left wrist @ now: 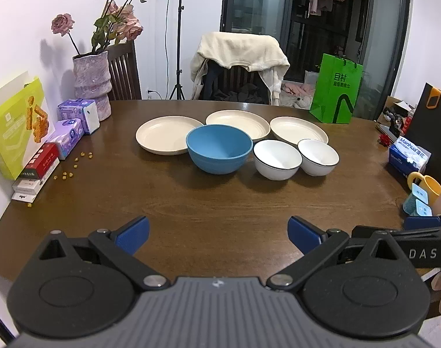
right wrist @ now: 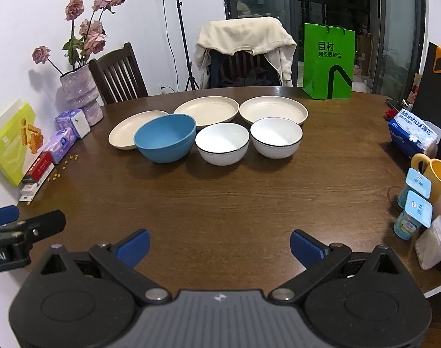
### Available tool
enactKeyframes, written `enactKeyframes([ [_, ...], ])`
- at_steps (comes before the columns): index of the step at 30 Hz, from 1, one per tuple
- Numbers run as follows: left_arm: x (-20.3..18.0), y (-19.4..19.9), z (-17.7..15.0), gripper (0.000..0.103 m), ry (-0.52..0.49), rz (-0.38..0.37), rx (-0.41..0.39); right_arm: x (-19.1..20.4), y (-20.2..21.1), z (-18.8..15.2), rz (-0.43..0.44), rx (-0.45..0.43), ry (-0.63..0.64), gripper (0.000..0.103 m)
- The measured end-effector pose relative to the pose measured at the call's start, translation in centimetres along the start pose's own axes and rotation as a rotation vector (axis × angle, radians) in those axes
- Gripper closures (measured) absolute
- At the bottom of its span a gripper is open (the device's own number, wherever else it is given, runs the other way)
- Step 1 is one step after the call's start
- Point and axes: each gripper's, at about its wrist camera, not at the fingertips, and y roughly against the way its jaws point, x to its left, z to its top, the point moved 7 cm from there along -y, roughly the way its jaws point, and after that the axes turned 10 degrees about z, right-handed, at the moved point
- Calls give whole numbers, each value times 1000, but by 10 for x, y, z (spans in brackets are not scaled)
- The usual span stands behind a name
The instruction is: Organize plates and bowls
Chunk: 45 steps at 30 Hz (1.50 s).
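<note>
Both claws spread wide and empty, left gripper [left wrist: 218, 236] and right gripper [right wrist: 219, 246]; blue bowl [left wrist: 219, 148], white bowls [left wrist: 277, 159], cream plates [left wrist: 167, 138] at 12 o'clock mid-table; likely rigid, slick, breakable, so pinch rims.

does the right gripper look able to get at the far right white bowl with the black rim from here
Probably yes. The right gripper is open and empty, and only bare wooden table lies between it and the white black-rimmed bowl, which sits in the front row nearly touching its twin.
</note>
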Motion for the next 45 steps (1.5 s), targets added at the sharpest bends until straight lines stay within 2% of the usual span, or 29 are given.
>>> enactKeyframes([
  [17,29,-47,35,0,16,3,16,13,-49,36,-18,24,3,0],
  [45,95,-120,90,0,15,42,34,58,-126,86,-27,78,1,0],
])
